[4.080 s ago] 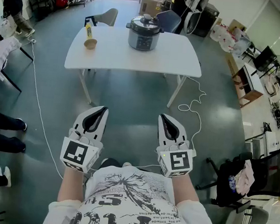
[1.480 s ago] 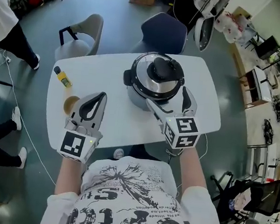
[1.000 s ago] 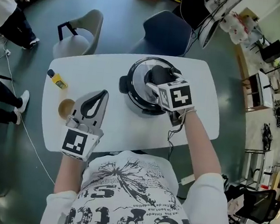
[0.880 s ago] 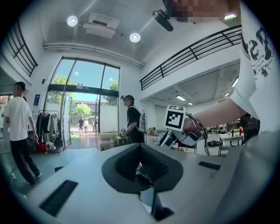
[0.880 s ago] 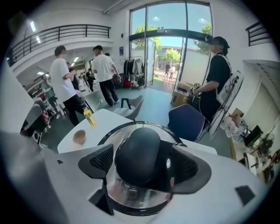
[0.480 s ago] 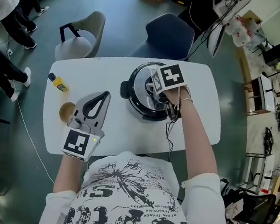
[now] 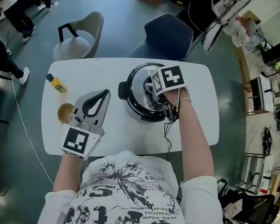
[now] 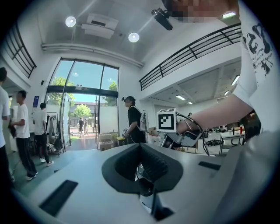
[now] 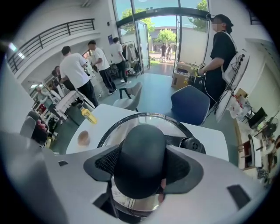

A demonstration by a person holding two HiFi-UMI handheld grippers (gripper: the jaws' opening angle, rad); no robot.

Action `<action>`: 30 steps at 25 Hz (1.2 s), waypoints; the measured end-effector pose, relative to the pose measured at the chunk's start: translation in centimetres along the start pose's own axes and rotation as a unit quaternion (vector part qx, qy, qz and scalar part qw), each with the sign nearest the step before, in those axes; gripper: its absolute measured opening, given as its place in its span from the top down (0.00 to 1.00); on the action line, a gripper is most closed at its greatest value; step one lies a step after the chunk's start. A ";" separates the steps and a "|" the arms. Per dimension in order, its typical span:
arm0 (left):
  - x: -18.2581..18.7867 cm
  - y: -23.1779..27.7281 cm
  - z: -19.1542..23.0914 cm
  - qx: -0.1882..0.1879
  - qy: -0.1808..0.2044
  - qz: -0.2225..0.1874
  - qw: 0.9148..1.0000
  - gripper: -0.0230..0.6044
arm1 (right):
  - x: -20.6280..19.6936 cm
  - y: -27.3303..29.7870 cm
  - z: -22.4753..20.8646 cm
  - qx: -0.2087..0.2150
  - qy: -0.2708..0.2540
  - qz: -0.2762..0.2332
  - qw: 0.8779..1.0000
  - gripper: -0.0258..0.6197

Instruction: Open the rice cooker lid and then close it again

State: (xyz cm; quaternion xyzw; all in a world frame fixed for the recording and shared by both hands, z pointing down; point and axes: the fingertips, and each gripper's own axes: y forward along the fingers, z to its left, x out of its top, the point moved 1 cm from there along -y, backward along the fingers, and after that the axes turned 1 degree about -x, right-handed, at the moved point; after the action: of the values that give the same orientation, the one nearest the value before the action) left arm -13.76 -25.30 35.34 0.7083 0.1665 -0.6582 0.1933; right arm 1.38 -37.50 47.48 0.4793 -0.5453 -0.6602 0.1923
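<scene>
**Lid still down; opening just starting**

Head view: the rice cooker is sitting mid-table with the right gripper on top.
Left gripper view: the left gripper is idling, jaws together, empty.
Right gripper view: the jaws, having just been closing, are clamping the lid knob. Lifting and reclosing are still waiting.

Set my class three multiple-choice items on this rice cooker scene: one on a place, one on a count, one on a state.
1. Where does the yellow bottle stand?
A. on the white table, left of the rice cooker
B. inside a cardboard box
C. on the floor

2. How many chairs stand beyond the table?
A. one
B. two
C. four

3. The cooker's lid is:
A. lying on the table
B. seated on the cooker
C. held high

Answers:
1 A: the head view shows it near the table's left edge.
2 B: a grey chair and a blue chair.
3 B: it sits in place while the right gripper, its jaws having just been closing, grips the black knob.
</scene>
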 end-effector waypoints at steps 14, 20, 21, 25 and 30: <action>-1.0 0.7 0.5 0.004 0.002 0.017 1.000 0.94 | 0.3 -2.3 -1.0 0.004 0.031 -0.061 0.998 0.49; 0.1 1.1 0.0 0.007 0.005 0.013 1.000 0.94 | -0.1 -6.8 -2.8 0.012 0.035 -0.100 0.994 0.49; -0.1 1.1 0.1 0.005 0.010 0.021 1.000 0.94 | -0.2 -7.2 -3.2 0.010 0.036 -0.105 0.994 0.49; 0.1 1.4 0.3 0.010 0.005 0.003 1.000 0.94 | -1.0 -8.0 -5.6 -0.002 0.050 -0.115 0.992 0.49; -0.1 1.4 0.2 0.019 0.010 0.015 1.000 0.94 | -3.6 -9.3 -10.4 -0.021 0.081 -0.117 0.990 0.49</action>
State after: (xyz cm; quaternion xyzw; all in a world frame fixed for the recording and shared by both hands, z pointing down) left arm -13.25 -26.61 35.48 0.7211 0.1449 -0.6509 0.1879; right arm 14.36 -37.22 41.16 0.5878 -0.4537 -0.6485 0.1675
